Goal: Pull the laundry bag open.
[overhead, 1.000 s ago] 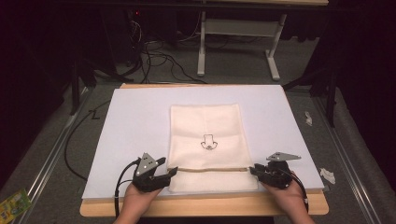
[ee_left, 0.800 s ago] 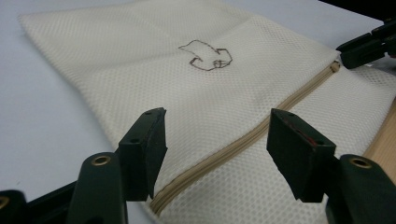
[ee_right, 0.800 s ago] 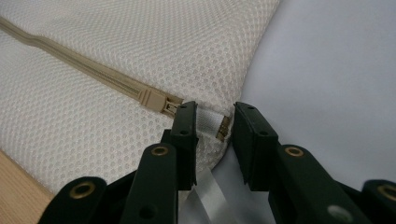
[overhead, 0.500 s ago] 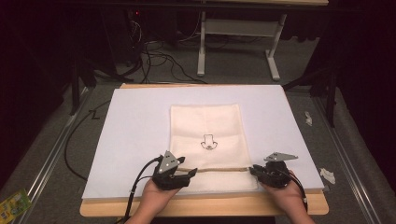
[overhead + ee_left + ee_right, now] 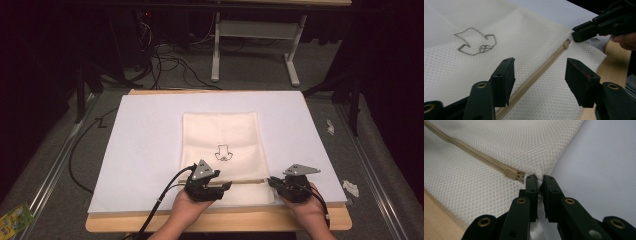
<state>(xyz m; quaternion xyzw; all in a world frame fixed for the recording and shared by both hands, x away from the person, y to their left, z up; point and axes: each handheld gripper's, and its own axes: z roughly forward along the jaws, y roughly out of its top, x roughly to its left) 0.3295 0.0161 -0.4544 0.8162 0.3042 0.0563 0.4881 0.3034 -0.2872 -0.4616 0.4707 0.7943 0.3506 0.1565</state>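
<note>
While the mesh bag [image 5: 222, 150] lies flat on the worktop [image 5: 150, 140], the left gripper [image 5: 537, 77] hovers with jaws apart, straddling the zipper [image 5: 536, 75]. That zipper runs crosswise toward the right gripper [image 5: 540, 187], which is pinched onto the bag's edge just past the slider [image 5: 512, 173], so right's nearer.

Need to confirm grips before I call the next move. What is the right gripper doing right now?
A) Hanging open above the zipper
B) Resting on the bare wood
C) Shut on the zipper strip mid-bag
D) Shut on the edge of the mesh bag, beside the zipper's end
D: in the right gripper view the right gripper has its jaws pinched together on the mesh bag at its edge, just beside the end of the zipper.
</note>
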